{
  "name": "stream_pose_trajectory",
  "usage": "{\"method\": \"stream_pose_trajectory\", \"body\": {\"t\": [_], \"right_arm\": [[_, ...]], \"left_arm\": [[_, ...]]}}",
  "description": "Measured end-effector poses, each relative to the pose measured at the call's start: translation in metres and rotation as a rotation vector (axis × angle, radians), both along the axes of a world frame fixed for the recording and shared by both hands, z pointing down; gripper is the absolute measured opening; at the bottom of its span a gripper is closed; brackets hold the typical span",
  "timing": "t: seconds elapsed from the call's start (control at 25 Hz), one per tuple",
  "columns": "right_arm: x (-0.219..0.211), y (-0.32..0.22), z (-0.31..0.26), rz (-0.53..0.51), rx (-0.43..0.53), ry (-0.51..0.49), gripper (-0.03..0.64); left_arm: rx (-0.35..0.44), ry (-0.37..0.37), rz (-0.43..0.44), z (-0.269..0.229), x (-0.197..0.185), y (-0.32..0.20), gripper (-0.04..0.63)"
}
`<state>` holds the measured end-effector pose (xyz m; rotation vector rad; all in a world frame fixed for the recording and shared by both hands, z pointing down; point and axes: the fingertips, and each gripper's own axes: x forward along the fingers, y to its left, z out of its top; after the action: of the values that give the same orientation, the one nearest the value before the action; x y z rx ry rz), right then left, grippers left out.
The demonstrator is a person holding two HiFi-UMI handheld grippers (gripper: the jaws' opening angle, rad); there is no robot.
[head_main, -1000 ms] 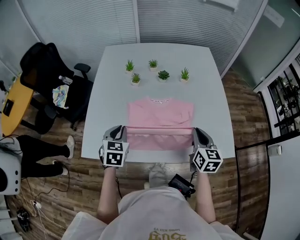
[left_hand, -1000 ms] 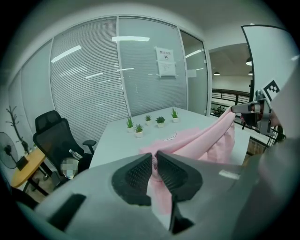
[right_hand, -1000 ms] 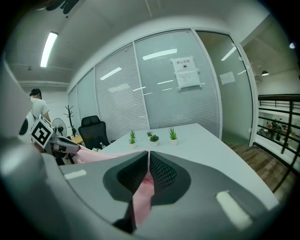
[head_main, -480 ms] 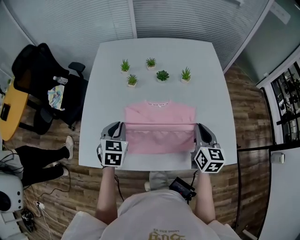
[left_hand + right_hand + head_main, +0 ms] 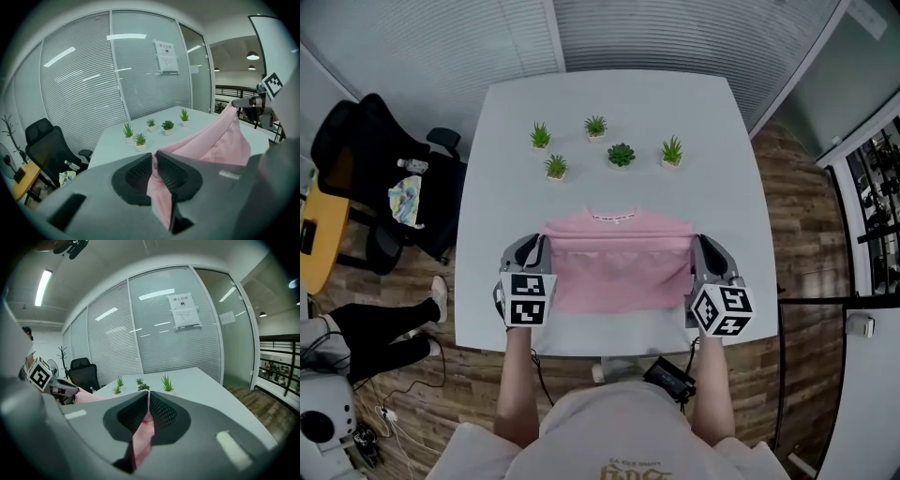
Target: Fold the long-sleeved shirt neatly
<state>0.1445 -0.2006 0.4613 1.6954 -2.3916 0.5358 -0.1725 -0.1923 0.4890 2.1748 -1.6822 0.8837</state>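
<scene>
**Left gripper** (image 5: 153, 161): the jaws are nearly together, pinching a fold of the pink long-sleeved shirt (image 5: 213, 143). Cloth trails out beneath the pads.

**Right gripper** (image 5: 146, 405): the jaws are likewise narrow and clamped on pink cloth, which hangs down from between them.

**Shirt, from above:** the two grippers hold it at its nine and three o'clock sides. The pinched edge runs taut and straight between them, raised over the layer lying on the white table (image 5: 609, 98). This may be the hem edge, though the head view does not settle that. The collar (image 5: 614, 217) lies at the shirt's twelve o'clock edge. The whole garment sits on the half of the table nearer the person.

**Beyond the shirt, towards twelve o'clock:** five small potted plants (image 5: 621, 155) stand in a loose cluster, well apart from the cloth.

**Surroundings:**
- A black office chair (image 5: 366, 159) stands off the table at ten o'clock.
- A yellow table (image 5: 314, 234) lies just beyond it, at nine.
- A glass wall with blinds (image 5: 93, 79) carries a paper notice (image 5: 166, 56) behind the table.
</scene>
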Motion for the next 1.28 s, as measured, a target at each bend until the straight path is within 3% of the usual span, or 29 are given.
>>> {"method": "stream_pose_trajectory", "body": {"t": [0.4, 0.76, 1.28], "right_arm": [[0.004, -0.041, 0.027, 0.020, -0.021, 0.079, 0.026], [0.001, -0.064, 0.056, -0.013, -0.068, 0.117, 0.029], [-0.008, -0.086, 0.119, -0.070, -0.174, 0.251, 0.035]], "left_arm": [[-0.010, -0.093, -0.001, 0.031, 0.006, -0.038, 0.043], [-0.049, -0.128, -0.015, 0.057, 0.005, -0.056, 0.044], [-0.083, -0.289, 0.015, 0.109, 0.012, -0.081, 0.048]]}}
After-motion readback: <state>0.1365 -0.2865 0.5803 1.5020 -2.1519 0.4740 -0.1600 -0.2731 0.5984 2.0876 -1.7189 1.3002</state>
